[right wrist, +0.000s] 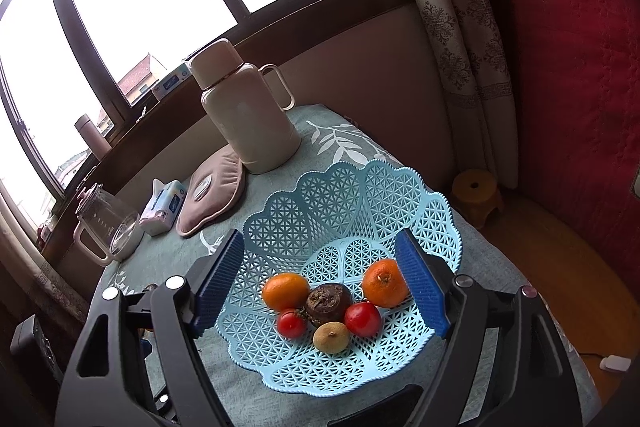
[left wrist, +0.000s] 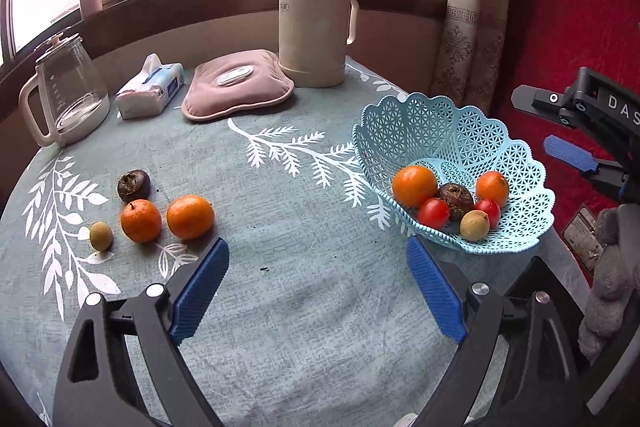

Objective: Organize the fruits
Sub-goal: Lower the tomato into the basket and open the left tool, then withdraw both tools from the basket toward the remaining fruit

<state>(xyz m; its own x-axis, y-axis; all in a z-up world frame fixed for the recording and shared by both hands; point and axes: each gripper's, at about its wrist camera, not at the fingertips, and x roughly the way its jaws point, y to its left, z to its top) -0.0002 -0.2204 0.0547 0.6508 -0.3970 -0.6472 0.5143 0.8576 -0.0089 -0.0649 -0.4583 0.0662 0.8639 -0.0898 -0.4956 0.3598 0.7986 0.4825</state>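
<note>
A light blue lattice basket holds two oranges, two red tomatoes, a dark brown fruit and a small tan fruit. On the cloth at the left lie two oranges, a dark brown fruit and a small tan fruit. My left gripper is open and empty above the cloth, between the loose fruits and the basket. My right gripper is open and empty, hovering over the basket; it also shows at the right edge of the left wrist view.
At the back of the round table stand a cream thermos, a pink hot-water pad, a tissue pack and a glass kettle. A red cover is to the right. A small stool stands on the floor.
</note>
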